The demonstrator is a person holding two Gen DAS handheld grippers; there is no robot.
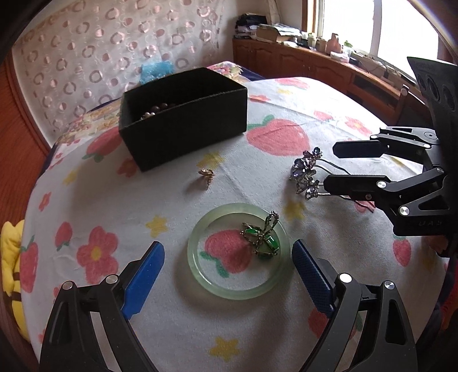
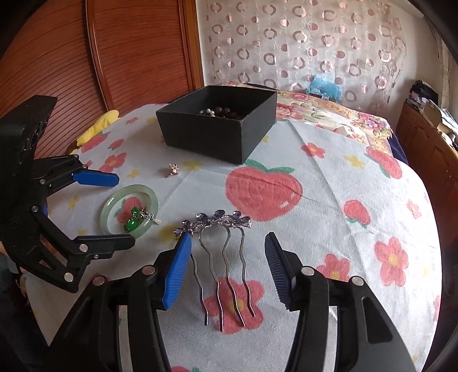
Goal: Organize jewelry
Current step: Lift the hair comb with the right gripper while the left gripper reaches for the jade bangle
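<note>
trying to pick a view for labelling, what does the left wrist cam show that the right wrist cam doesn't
Only the left wrist view: a window over a cluttered wooden cabinet.

Only the right wrist view: the comb's four wavy prongs in full, lying between the open right tool's fingers, and a slatted wooden panel behind.

Both: the black box with beads inside, the jade bangle with green earrings across its rim, a small gold piece, the fruit-print cloth, and the open left tool at the bangle.

It was a home bedroom: a bed under a strawberry-and-flower printed cotton sheet (image 2: 329,186), a reddish slatted wooden headboard (image 2: 137,51), and a cluttered brown wooden cabinet (image 1: 300,61) below a window.
</note>
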